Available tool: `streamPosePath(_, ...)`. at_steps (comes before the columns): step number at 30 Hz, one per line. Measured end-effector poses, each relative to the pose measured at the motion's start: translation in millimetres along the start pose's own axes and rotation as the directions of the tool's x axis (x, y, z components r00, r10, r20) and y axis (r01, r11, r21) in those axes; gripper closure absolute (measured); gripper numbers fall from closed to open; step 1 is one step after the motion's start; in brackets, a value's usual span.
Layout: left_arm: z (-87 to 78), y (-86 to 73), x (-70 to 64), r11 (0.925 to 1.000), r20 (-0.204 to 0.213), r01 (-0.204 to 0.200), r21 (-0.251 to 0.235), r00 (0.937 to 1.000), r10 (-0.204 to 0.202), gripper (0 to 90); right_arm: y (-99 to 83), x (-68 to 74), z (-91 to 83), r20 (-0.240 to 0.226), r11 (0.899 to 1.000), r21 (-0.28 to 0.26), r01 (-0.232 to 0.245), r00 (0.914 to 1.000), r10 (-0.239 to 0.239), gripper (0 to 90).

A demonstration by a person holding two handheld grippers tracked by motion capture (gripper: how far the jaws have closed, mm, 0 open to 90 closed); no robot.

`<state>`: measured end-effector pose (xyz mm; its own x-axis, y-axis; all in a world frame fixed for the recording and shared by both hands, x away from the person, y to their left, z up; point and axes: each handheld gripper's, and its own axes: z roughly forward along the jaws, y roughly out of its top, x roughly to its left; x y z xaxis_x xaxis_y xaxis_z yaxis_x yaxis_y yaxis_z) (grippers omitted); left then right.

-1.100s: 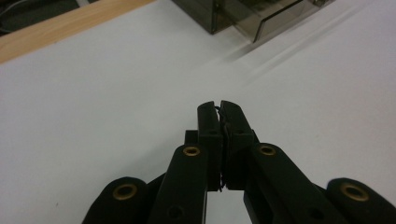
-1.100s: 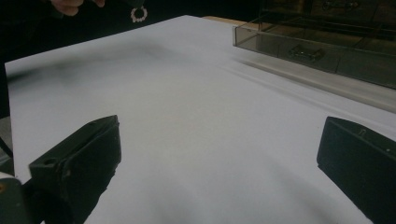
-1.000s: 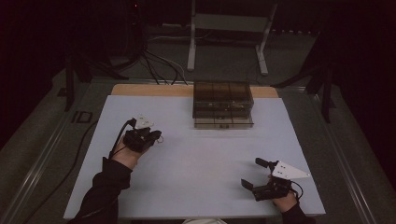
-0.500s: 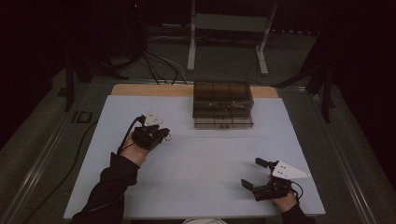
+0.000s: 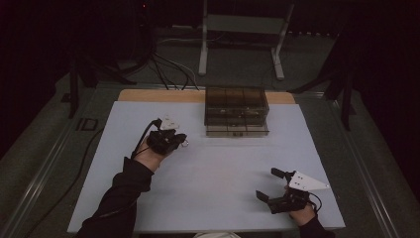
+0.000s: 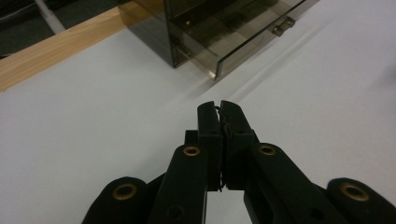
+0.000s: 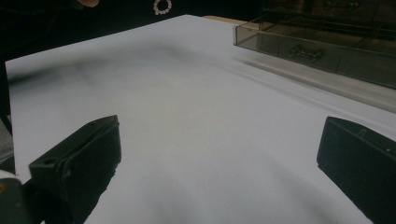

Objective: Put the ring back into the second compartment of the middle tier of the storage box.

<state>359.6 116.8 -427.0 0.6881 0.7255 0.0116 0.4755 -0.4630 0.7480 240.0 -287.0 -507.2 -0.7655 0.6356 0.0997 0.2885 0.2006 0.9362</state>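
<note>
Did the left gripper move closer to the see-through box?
Yes. The left gripper has slid right and slightly away from the person, toward the smoky box, which stayed put.

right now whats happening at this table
A person works at a white table with a gripper in each hand. The left gripper, jaws shut on a small ring-like thing too tiny to identify, is held near the smoky clear drawer box, whose bottom drawer is pulled out. The right gripper rests near the front edge, jaws open and holding nothing.
</note>
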Motion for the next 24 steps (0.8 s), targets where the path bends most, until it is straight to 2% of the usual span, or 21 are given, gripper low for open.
streamPosePath(8,6.5,8.7,-5.9,0.9998,0.028,-0.015,-0.013,0.9995,0.015,90.0,0.2,-0.2,-0.9,0.002,1.000,-0.002,-0.007,1.0000,0.007,0.0)
streamPosePath(14,9.9,14.5,-8.0,0.9995,0.034,-0.026,-0.016,0.9991,0.027,90.0,0.2,-0.6,-1.1,0.000,1.000,-0.004,-0.013,0.9999,0.013,0.0)
streamPosePath(24,18.5,25.6,-14.9,0.9986,0.052,-0.049,-0.018,0.9974,0.050,90.0,-0.3,0.1,-0.5,0.005,1.000,0.004,0.000,1.0000,0.000,0.0)
